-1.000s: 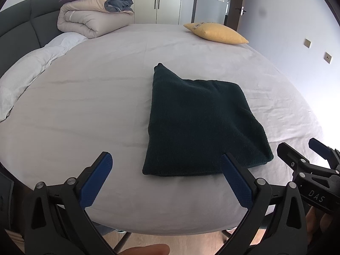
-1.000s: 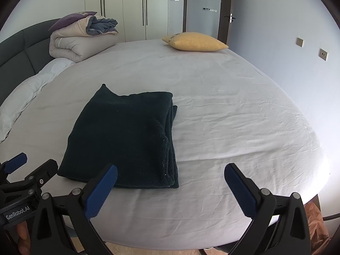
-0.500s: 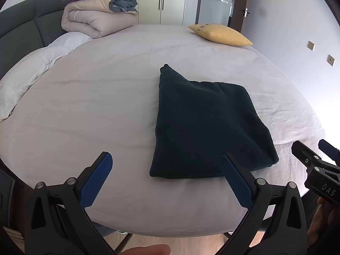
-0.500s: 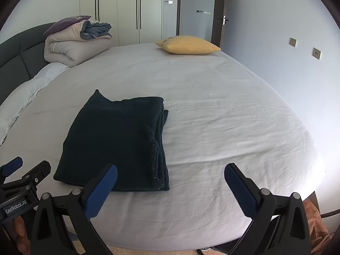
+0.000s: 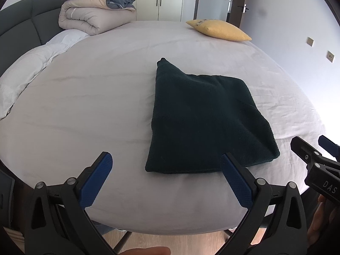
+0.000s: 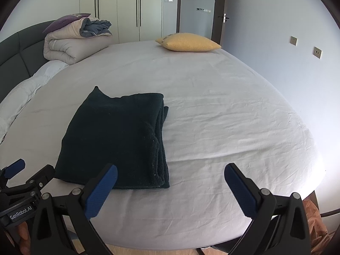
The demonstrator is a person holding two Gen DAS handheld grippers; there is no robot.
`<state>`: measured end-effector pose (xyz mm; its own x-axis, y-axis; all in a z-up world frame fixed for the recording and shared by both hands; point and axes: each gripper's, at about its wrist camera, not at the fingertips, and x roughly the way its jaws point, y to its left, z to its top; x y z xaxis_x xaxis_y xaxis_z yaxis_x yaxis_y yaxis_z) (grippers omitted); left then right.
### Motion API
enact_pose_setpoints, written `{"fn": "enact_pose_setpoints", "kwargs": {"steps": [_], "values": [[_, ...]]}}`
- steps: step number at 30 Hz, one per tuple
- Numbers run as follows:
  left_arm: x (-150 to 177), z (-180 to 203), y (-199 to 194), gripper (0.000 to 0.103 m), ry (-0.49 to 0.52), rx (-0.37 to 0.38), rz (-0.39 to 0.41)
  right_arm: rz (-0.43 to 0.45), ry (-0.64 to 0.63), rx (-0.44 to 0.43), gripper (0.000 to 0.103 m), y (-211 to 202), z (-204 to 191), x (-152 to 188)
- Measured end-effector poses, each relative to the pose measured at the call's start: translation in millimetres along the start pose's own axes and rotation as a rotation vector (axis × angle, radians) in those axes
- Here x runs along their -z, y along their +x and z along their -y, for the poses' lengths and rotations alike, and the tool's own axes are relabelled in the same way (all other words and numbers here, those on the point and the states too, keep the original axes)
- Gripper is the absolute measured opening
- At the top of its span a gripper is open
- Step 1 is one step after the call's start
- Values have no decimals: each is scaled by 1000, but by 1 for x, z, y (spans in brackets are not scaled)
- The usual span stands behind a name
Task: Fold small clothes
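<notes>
A: What lies ahead of the fingers?
B: The bed (image 6: 223, 127), with a rolled duvet (image 5: 93, 19) and a yellow pillow (image 6: 189, 42) far beyond the fingertips.

A: And the garment?
B: The dark green folded cloth (image 5: 204, 119) lies flat on the sheet, its near edge just ahead of the left gripper (image 5: 165, 178), and ahead-left of the right gripper (image 6: 170, 188).

A: Fingers?
B: Both pairs spread wide, gripping nothing, apart from the cloth.

A home bedroom: a bed (image 6: 212, 110) with padded headboard (image 5: 19, 27), rolled duvet (image 6: 70, 46) (pillow on top), yellow cushion (image 6: 189, 42), and tall wardrobe doors (image 6: 127, 10).
</notes>
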<state>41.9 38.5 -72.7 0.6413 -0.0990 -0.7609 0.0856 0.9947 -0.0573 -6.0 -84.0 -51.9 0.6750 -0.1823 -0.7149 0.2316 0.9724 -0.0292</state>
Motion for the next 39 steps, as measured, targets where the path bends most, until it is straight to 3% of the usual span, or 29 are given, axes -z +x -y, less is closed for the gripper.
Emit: {"fn": "enact_pose_setpoints", "kwargs": {"steps": [39], "values": [[1, -2, 2, 103, -4, -5, -3, -5, 0, -5, 103, 3, -1, 2]]}}
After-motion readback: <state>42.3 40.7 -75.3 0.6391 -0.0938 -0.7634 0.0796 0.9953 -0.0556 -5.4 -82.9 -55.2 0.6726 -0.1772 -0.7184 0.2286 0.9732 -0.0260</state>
